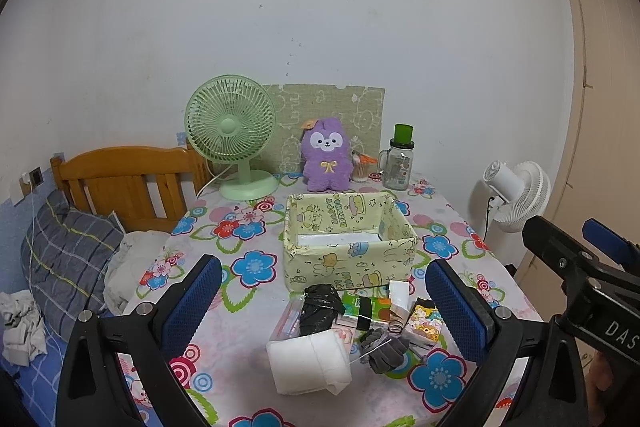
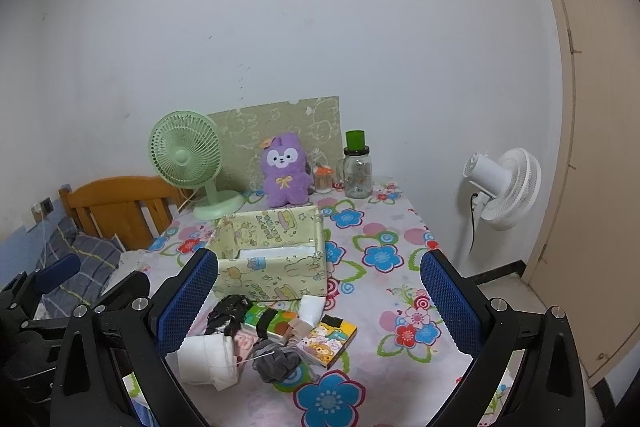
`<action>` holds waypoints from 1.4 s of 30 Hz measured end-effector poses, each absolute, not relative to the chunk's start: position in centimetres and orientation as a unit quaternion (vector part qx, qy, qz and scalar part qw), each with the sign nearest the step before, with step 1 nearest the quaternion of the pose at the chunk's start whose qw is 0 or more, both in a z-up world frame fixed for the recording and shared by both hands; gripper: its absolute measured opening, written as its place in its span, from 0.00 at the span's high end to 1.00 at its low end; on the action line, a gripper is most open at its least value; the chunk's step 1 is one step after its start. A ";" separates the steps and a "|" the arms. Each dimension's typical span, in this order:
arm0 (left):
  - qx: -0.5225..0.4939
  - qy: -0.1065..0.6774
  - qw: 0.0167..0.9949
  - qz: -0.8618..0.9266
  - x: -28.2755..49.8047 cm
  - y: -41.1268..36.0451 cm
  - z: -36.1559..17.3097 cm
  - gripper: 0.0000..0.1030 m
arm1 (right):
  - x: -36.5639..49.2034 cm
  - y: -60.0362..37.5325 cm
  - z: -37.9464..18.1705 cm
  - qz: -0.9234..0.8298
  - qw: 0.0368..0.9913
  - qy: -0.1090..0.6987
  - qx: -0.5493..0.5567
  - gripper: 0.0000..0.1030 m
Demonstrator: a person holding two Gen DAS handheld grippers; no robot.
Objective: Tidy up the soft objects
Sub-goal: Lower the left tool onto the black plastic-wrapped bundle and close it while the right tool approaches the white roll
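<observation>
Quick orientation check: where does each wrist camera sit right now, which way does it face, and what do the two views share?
Left wrist: above the near table edge, facing the wall; open left gripper frames the white folded cloth; right gripper shows at right.
Right wrist: further right, same heading; open right gripper shows; left gripper at left.
Shared: yellow box, purple plush, green fan.

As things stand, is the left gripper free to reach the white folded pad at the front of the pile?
Probably yes: the left gripper is open, holds nothing, and the white folded pad lies uncovered between its fingers.
</observation>
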State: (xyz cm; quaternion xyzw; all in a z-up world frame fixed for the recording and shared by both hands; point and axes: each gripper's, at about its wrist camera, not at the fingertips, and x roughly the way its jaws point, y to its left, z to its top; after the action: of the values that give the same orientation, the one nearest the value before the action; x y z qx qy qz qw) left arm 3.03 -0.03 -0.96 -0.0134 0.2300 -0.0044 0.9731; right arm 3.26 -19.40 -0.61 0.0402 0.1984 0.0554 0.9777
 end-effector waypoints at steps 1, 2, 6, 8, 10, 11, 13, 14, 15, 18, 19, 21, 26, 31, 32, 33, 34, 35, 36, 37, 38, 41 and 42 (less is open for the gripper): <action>-0.014 0.231 0.973 -0.003 3.1 0.0 -1.0 0.01 | 3.4 -19.4 -0.7 0.057 0.977 0.200 0.040 0.00; -0.015 0.233 0.972 -0.003 3.2 0.0 -1.1 0.01 | 3.6 -19.4 -0.7 0.058 0.977 0.201 0.041 0.00; -0.018 0.237 0.971 0.001 3.7 0.2 -1.4 0.01 | 4.2 -19.1 -1.1 0.063 0.976 0.206 0.041 0.00; -0.017 0.239 0.971 0.000 4.0 0.2 -1.7 0.01 | 4.5 -19.0 -1.3 0.066 0.975 0.208 0.041 0.00; -0.009 0.242 0.970 0.003 4.2 0.1 -2.0 0.01 | 4.9 -18.8 -1.6 0.068 0.974 0.211 0.039 0.00; -0.006 0.242 0.970 0.005 4.4 0.0 -2.2 0.01 | 5.0 -18.7 -1.8 0.068 0.974 0.212 0.039 0.01; -0.001 0.244 0.970 0.004 4.7 -0.1 -2.7 0.01 | 5.4 -18.5 -2.3 0.070 0.973 0.215 0.041 0.00; -0.001 0.246 0.969 0.001 5.0 -0.1 -3.0 0.01 | 5.6 -18.4 -2.5 0.071 0.973 0.218 0.041 0.01; -0.002 0.249 0.969 -0.002 5.2 -0.1 -3.4 0.01 | 5.9 -18.2 -2.8 0.072 0.972 0.220 0.041 0.00; -0.005 0.259 0.966 -0.007 6.0 0.1 -4.2 0.02 | 6.8 -17.7 -3.8 0.075 0.969 0.232 0.038 0.01; -0.005 0.261 0.965 -0.008 6.3 0.1 -4.5 0.02 | 7.1 -17.4 -4.2 0.077 0.968 0.235 0.037 0.01; -0.004 0.265 0.964 -0.012 6.9 0.2 -5.1 0.02 | 7.6 -17.2 -4.8 0.083 0.967 0.238 0.039 0.01; -0.011 0.280 0.960 -0.020 8.3 0.6 -6.5 0.02 | 8.6 -16.4 -6.0 0.091 0.965 0.244 0.042 0.01; -0.012 0.298 0.954 -0.022 9.6 0.7 -7.9 0.05 | 9.9 -15.5 -7.4 0.094 0.960 0.261 0.034 0.01; -0.009 0.299 0.954 -0.023 9.8 0.6 -8.2 0.05 | 10.2 -15.3 -7.6 0.096 0.959 0.265 0.033 0.01; -0.008 0.301 0.953 -0.024 10.1 0.5 -8.4 0.05 | 10.4 -15.2 -7.8 0.097 0.958 0.268 0.032 0.01; -0.007 0.305 0.952 -0.025 10.3 0.5 -8.6 0.05 | 10.8 -15.0 -8.1 0.097 0.957 0.272 0.032 0.01; -0.007 0.308 0.951 -0.026 10.7 0.5 -8.9 0.05 | 11.2 -14.9 -8.4 0.098 0.956 0.276 0.032 0.01; -0.007 0.314 0.949 -0.027 11.1 0.5 -9.3 0.05 | 11.6 -14.8 -8.8 0.099 0.954 0.281 0.032 0.01; -0.008 0.318 0.948 -0.028 11.4 0.5 -9.6 0.05 | 11.9 -14.8 -9.1 0.100 0.953 0.286 0.031 0.01; -0.009 0.323 0.946 -0.028 11.7 0.5 -9.9 0.07 | 12.3 -14.7 -9.4 0.099 0.951 0.290 0.031 0.01; -0.013 0.340 0.940 -0.027 12.9 0.7 -11.0 0.10 | 13.4 -14.4 -10.4 0.098 0.947 0.305 0.030 0.02; -0.015 0.346 0.938 -0.026 13.4 0.8 -11.4 0.12 | 13.8 -14.3 -10.8 0.098 0.945 0.311 0.030 0.03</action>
State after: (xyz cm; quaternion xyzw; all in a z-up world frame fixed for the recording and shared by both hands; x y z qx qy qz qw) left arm 13.41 0.80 -11.38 -0.0149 0.3464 -0.0257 0.9376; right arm 13.85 -14.31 -10.78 0.0301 0.3113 0.0977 0.9448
